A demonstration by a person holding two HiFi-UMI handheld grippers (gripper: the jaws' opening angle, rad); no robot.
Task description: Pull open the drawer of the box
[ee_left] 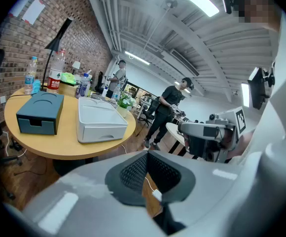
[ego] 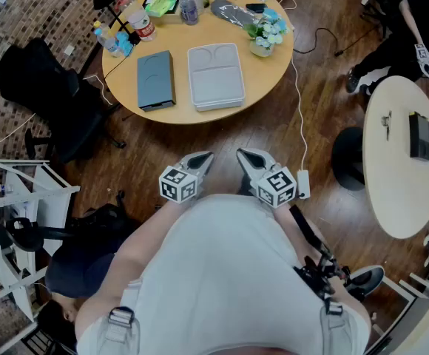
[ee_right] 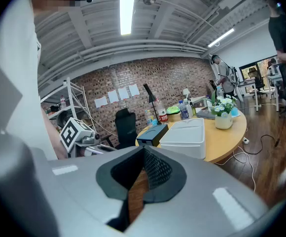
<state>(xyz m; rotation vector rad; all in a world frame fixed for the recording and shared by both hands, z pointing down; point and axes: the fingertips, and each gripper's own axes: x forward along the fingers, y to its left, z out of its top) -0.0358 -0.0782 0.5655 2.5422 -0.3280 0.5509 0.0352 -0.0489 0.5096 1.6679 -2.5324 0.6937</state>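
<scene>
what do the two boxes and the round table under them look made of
Dark blue-grey rectangular box: probably moulded plastic, matte; rounded edges, shapes pressed into the lid. Light grey rectangular box: likely the same plastic, soft sheen; moulded pull recess on its drawer. Round tan table: smooth wood-look top, perhaps laminate; no grain visible.

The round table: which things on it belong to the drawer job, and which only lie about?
Job:
blue box, pale grey box, both with drawers
left gripper, right gripper, both shut

Lying about:
bottles
flower pot
black lamp
</scene>
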